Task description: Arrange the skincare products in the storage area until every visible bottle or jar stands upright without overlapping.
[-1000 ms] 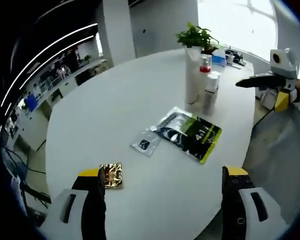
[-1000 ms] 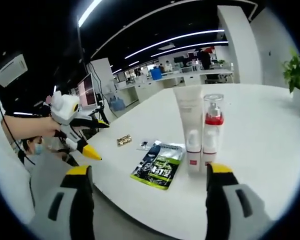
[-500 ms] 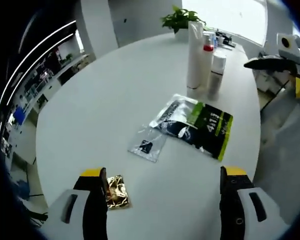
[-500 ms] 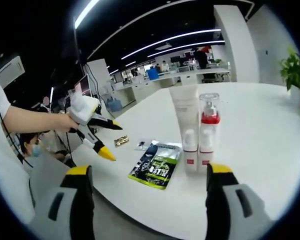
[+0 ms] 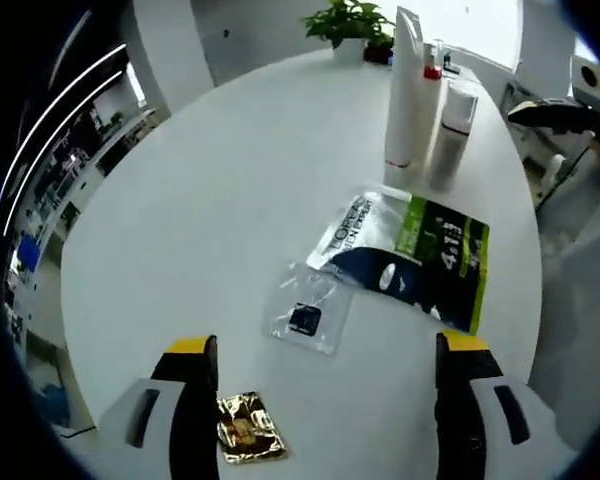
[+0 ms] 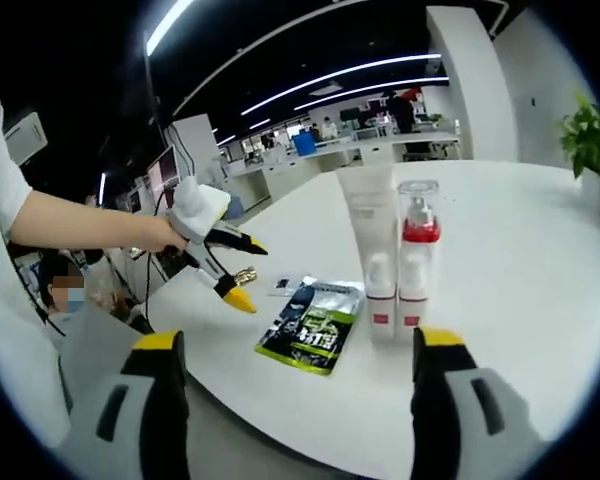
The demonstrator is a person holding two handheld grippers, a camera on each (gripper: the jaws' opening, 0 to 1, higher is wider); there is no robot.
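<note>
Three skincare containers stand upright and close together on the white round table: a tall white tube, a red-collared pump bottle and a small white bottle. The right gripper view shows the tube, pump bottle and small bottle ahead. My left gripper is open above the table, over a gold sachet. It appears in the right gripper view, held by a hand, jaws apart. My right gripper is open, off the table's edge, holding nothing.
A green-and-black sachet and a small clear bag lie flat between the gold sachet and the bottles. A potted plant stands at the table's far side. The right gripper hovers beyond the table's right edge. Office desks fill the background.
My left gripper has moved in over the table toward the sachets; the gold sachet now lies between its jaws at the view's bottom. The right gripper has barely moved. Both stay open.
</note>
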